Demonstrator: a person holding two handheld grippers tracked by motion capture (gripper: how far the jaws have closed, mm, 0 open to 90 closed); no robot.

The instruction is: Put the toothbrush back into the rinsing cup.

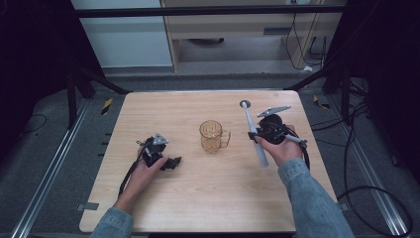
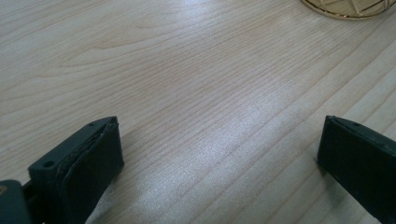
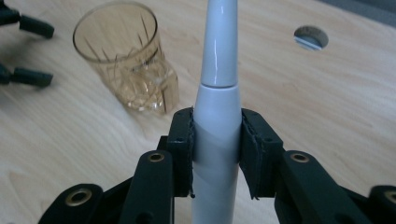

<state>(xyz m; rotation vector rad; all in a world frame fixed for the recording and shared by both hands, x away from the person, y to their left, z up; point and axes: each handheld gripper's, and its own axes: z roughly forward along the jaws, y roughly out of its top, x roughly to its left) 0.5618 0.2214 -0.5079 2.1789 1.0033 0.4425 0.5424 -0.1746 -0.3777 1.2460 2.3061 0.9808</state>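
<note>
Right gripper view — white, tapered toothbrush handle (image 3: 217, 126)

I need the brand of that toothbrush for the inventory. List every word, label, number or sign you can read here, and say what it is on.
None can be read.
Electric toothbrush, clamped in the right tool: plain white body, no brand or marking on the side shown.
Amber glass mug: cut pattern, no lettering.
Wooden table: bare grain, no label.
Left tool: black, open, unmarked.
</note>
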